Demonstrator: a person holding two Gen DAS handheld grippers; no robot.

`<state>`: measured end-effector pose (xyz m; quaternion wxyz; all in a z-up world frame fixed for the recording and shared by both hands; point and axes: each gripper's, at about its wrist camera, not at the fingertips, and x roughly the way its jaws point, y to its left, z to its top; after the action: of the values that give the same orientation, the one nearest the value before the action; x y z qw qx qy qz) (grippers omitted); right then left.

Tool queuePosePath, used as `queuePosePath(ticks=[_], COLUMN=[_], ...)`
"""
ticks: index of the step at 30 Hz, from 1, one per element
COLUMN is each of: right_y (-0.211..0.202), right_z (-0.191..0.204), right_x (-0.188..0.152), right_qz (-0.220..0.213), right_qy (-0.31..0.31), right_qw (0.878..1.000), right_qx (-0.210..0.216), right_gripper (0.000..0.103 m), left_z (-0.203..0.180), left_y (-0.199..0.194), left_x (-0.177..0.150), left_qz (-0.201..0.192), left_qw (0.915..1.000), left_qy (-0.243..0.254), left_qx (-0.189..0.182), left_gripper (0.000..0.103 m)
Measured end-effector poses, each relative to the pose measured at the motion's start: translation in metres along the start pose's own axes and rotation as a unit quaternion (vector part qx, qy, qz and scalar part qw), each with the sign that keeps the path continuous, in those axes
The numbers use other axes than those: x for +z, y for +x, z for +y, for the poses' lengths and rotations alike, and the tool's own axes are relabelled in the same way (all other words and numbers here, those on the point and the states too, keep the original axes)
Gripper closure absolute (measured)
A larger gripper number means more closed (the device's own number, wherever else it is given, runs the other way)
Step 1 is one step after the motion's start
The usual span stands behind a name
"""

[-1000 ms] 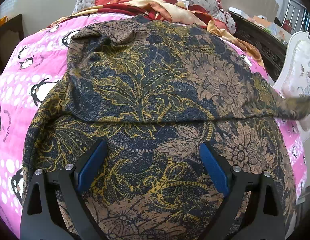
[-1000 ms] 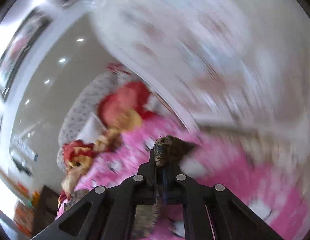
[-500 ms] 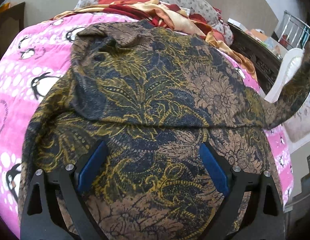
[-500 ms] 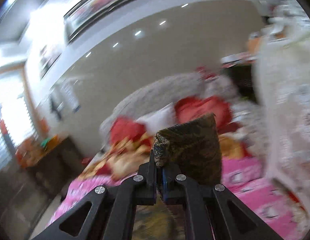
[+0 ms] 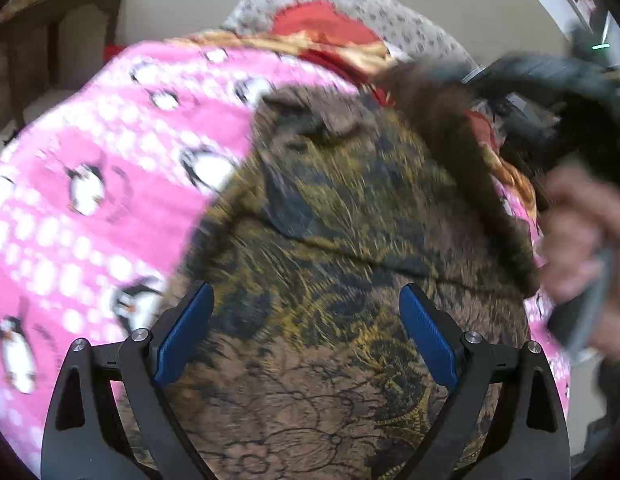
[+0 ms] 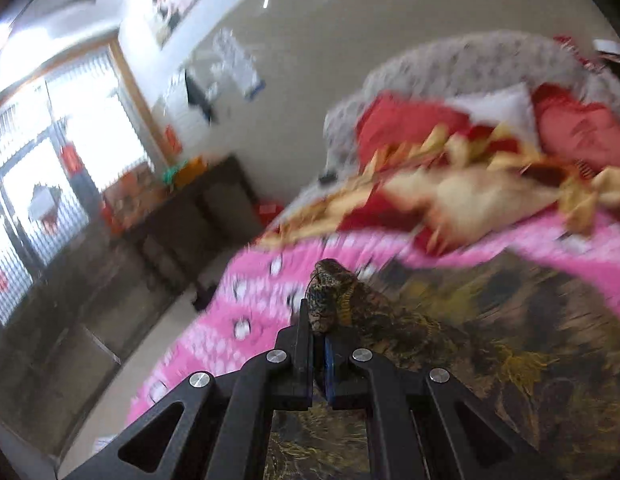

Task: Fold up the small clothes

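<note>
While the pink penguin-print bedspread [image 5: 89, 208] fills the left of the left wrist view, the brown, black and gold floral-patterned garment [image 5: 330, 280] lies spread across it from the middle to the right, blurred in places. Over the near part of that cloth hangs the left gripper [image 5: 305, 336], its blue-padded fingers [image 5: 185, 336] standing wide apart with nothing between them. Farther right, a long strip of the same garment [image 5: 470, 168] rises slantwise off the bed toward the black right gripper [image 5: 550, 92], and a blurred hand [image 5: 582, 240] grips a handle at the right edge. Beyond the bedspread lie a red and gold crumpled cloth [image 5: 338, 44] and a grey speckled pillow [image 5: 398, 16].

Seen from the right wrist, a bright window [image 6: 49, 140] and a dark wooden cabinet [image 6: 181, 216] stand at the left. At centre the right gripper [image 6: 320, 344] has its fingers pressed together on a bunched corner of the garment [image 6: 330, 296], which trails off rightward over the bed.
</note>
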<state>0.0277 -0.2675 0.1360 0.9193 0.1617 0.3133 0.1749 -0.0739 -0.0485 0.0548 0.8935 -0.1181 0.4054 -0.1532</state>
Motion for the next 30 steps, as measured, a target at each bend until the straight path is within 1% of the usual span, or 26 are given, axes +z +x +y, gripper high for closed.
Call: queuePosePath(ticks=[3, 7, 9, 10, 11, 12, 13, 14, 15, 16, 18, 20, 21, 22, 23, 24, 25, 26, 27, 28, 29, 30], right_y=[0.043, 0.081, 0.100, 0.106, 0.108, 0.108, 0.102, 0.093, 0.080, 0.063, 0.026, -0.018, -0.044, -0.066, -0.087, -0.113, -0.129, -0.142, -0.153, -0.157, -0.157, -0.158], right_z=[0.003, 0.007, 0.008, 0.008, 0.006, 0.006, 0.006, 0.007, 0.005, 0.000, -0.014, -0.041, -0.056, -0.074, -0.090, -0.109, -0.124, -0.138, -0.154, -0.164, -0.172, -0.177], right_x=[-0.021, -0.046, -0.060, -0.067, -0.073, -0.076, -0.079, -0.081, -0.081, -0.081, -0.079, -0.082, -0.081, -0.084, -0.085, -0.086, -0.088, -0.089, -0.090, -0.091, -0.090, -0.090], right_qz=[0.035, 0.070, 0.102, 0.116, 0.129, 0.135, 0.138, 0.137, 0.130, 0.119, 0.096, 0.068, 0.051, 0.033, 0.013, -0.010, -0.026, -0.035, -0.043, -0.043, -0.039, -0.037], right_qy=[0.002, 0.016, 0.019, 0.021, 0.026, 0.027, 0.021, 0.013, 0.009, 0.006, 0.008, 0.021, 0.030, 0.038, 0.043, 0.044, 0.047, 0.056, 0.067, 0.070, 0.067, 0.068], right_qw=[0.999, 0.997, 0.995, 0.993, 0.991, 0.990, 0.990, 0.991, 0.991, 0.993, 0.995, 0.996, 0.995, 0.993, 0.991, 0.985, 0.981, 0.977, 0.975, 0.974, 0.972, 0.973], right_qx=[-0.001, 0.017, -0.014, -0.021, -0.018, -0.013, -0.008, -0.005, -0.002, -0.001, -0.018, -0.053, -0.082, -0.106, -0.127, -0.164, -0.188, -0.201, -0.208, -0.213, -0.221, -0.217], right_gripper=[0.099, 0.099, 0.097, 0.089, 0.083, 0.073, 0.071, 0.067, 0.062, 0.060, 0.059, 0.059, 0.059, 0.060, 0.063, 0.075, 0.078, 0.078, 0.078, 0.079, 0.079, 0.079], left_z=[0.009, 0.019, 0.024, 0.026, 0.026, 0.026, 0.026, 0.023, 0.018, 0.012, -0.003, -0.023, -0.037, -0.046, -0.053, -0.061, -0.062, -0.062, -0.058, -0.053, -0.041, -0.021], left_y=[-0.018, -0.028, -0.031, -0.032, -0.033, -0.034, -0.036, -0.036, -0.037, -0.035, -0.029, -0.012, 0.005, 0.020, 0.036, 0.060, 0.070, 0.080, 0.096, 0.104, 0.113, 0.119], left_x=[0.009, 0.015, 0.016, 0.016, 0.017, 0.019, 0.021, 0.024, 0.028, 0.035, 0.052, 0.070, 0.080, 0.084, 0.087, 0.090, 0.089, 0.086, 0.082, 0.079, 0.075, 0.068], left_qz=[-0.025, -0.027, -0.031, -0.034, -0.034, -0.036, -0.039, -0.042, -0.048, -0.054, -0.065, -0.070, -0.065, -0.051, -0.032, -0.015, -0.013, -0.011, 0.004, 0.019, 0.033, 0.044], left_qw=[0.9995, 0.9991, 0.9986, 0.9983, 0.9982, 0.9981, 0.9980, 0.9979, 0.9978, 0.9977, 0.9975, 0.9968, 0.9960, 0.9957, 0.9947, 0.9928, 0.9924, 0.9912, 0.9889, 0.9883, 0.9891, 0.9908], left_qy=[-0.006, -0.019, -0.025, -0.027, -0.028, -0.028, -0.028, -0.024, -0.018, -0.011, 0.009, 0.037, 0.060, 0.077, 0.096, 0.118, 0.122, 0.131, 0.139, 0.133, 0.114, 0.084], left_qx=[0.017, 0.029, 0.033, 0.039, 0.041, 0.042, 0.043, 0.043, 0.041, 0.039, 0.026, 0.014, 0.009, 0.010, 0.014, 0.014, 0.011, 0.012, 0.052, 0.073, 0.088, 0.097], left_gripper=[0.009, 0.009, 0.009, 0.009, 0.009, 0.009, 0.009, 0.009, 0.009, 0.009, 0.009, 0.009, 0.009, 0.009, 0.009, 0.009, 0.014, 0.034, 0.045, 0.059, 0.060, 0.060])
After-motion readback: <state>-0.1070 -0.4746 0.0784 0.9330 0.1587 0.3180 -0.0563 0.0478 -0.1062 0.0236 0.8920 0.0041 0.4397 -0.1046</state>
